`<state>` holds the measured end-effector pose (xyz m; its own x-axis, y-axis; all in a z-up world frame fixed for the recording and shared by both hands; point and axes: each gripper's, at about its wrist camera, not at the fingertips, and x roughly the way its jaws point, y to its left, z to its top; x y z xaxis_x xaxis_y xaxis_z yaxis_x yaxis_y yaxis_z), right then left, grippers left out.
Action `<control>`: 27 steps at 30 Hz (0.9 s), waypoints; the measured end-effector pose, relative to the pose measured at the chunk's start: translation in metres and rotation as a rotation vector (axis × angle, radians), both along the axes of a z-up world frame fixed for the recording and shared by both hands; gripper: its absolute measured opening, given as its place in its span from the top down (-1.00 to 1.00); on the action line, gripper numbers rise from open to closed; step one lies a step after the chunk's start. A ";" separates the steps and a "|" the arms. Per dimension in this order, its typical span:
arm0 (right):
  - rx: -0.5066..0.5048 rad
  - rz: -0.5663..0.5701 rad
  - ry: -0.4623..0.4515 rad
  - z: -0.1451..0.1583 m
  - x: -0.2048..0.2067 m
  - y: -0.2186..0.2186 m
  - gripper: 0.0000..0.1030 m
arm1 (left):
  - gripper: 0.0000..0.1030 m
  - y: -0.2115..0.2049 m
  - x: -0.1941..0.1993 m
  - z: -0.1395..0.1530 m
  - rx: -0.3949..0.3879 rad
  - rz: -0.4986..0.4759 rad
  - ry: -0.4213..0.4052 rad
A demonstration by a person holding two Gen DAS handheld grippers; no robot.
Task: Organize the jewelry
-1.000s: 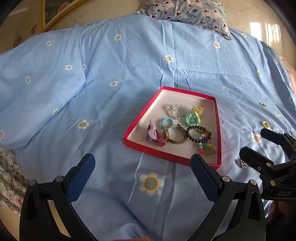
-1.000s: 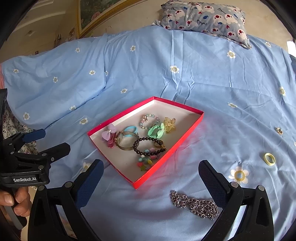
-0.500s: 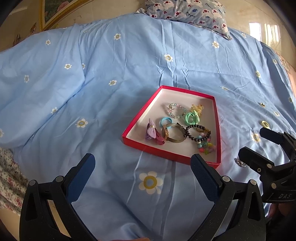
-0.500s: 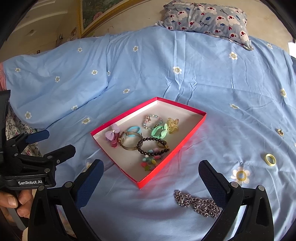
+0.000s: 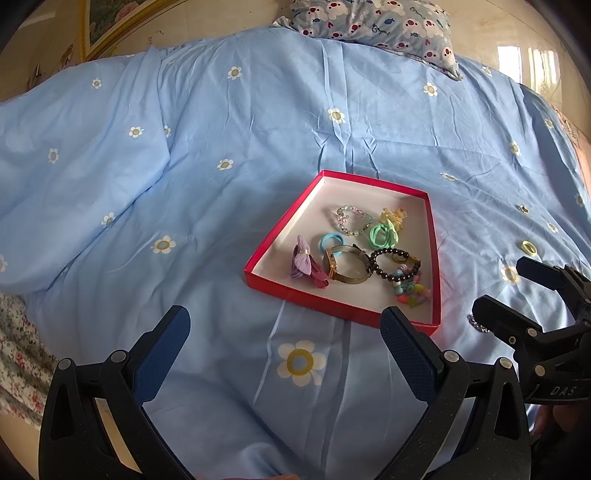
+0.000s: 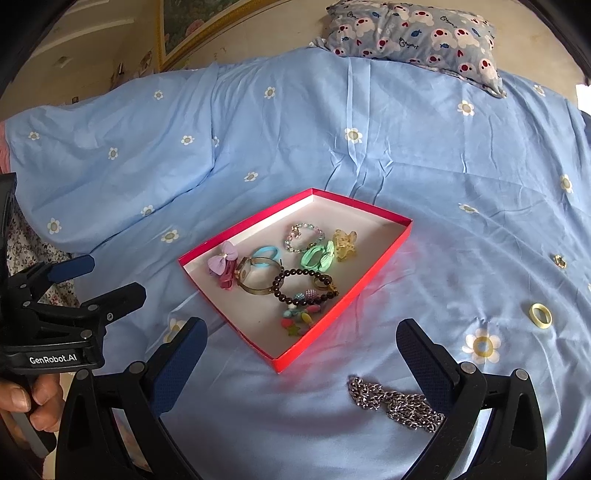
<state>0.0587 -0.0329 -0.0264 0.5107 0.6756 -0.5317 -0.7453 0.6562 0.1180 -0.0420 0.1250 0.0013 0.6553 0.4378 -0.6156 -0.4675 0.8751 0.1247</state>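
A red tray (image 5: pixel 269 246) (image 6: pixel 341 307) with a white floor lies on the blue bed cover. It holds a purple bow clip (image 5: pixel 304 260), a gold watch (image 5: pixel 345 267), a black bead bracelet (image 6: pixel 301 286), hair ties and other pieces. A silver chain (image 6: pixel 397 402) lies on the cover just in front of my open, empty right gripper (image 6: pixel 301 360). A yellow ring (image 6: pixel 541 315) and a small gold ring (image 6: pixel 560 260) lie to the right. My left gripper (image 5: pixel 284 350) is open and empty, near the tray's near edge.
A patterned pillow (image 6: pixel 413 31) lies at the bed's far end. A picture frame (image 6: pixel 192 22) leans at the wall behind. A floral cloth (image 5: pixel 18 354) shows at the bed's left edge. The right gripper shows in the left wrist view (image 5: pixel 517 291), the left one in the right wrist view (image 6: pixel 99 280).
Both grippers have drawn back and up a little, so the tray sits slightly farther off in both views. Nothing was picked up or let go.
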 end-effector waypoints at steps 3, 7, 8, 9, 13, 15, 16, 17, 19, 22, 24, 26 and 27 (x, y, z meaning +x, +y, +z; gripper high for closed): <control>0.002 -0.001 0.000 0.000 0.001 -0.001 -1.00 | -1.00 0.000 0.000 0.000 -0.004 -0.003 -0.001; 0.003 -0.002 -0.001 0.000 0.001 -0.002 -1.00 | -1.00 -0.001 0.000 0.001 -0.003 -0.004 0.000; 0.003 -0.003 -0.002 0.000 0.001 -0.002 -1.00 | -1.00 -0.001 0.000 0.001 -0.003 -0.005 0.000; 0.004 -0.004 -0.002 0.001 0.002 -0.002 -1.00 | -1.00 -0.001 0.000 0.001 -0.004 -0.006 0.000; 0.010 -0.010 -0.001 0.002 0.002 -0.004 -1.00 | -1.00 -0.003 0.000 0.000 -0.006 -0.011 0.001; 0.012 -0.010 -0.001 0.002 0.002 -0.004 -1.00 | -1.00 -0.002 0.001 0.000 -0.008 -0.012 0.003; 0.013 -0.009 -0.001 0.003 0.001 -0.004 -1.00 | -1.00 -0.002 0.001 0.000 -0.007 -0.011 0.002; 0.014 -0.008 -0.001 0.003 0.001 -0.003 -1.00 | -1.00 -0.002 0.001 0.000 -0.006 -0.010 0.002; 0.014 -0.007 -0.004 0.004 -0.001 -0.003 -1.00 | -1.00 -0.001 0.002 0.000 -0.005 -0.006 0.001; 0.014 -0.007 -0.006 0.005 -0.001 -0.002 -1.00 | -1.00 0.001 0.002 -0.001 -0.006 -0.002 -0.003; 0.016 -0.005 -0.005 0.005 -0.001 -0.002 -1.00 | -1.00 0.002 0.003 -0.002 -0.011 -0.004 -0.002; 0.017 -0.005 -0.004 0.005 -0.001 -0.002 -1.00 | -1.00 0.002 0.002 -0.003 -0.008 -0.004 -0.001; 0.015 -0.006 -0.005 0.005 -0.001 -0.002 -1.00 | -1.00 0.002 0.002 -0.003 -0.008 -0.006 0.000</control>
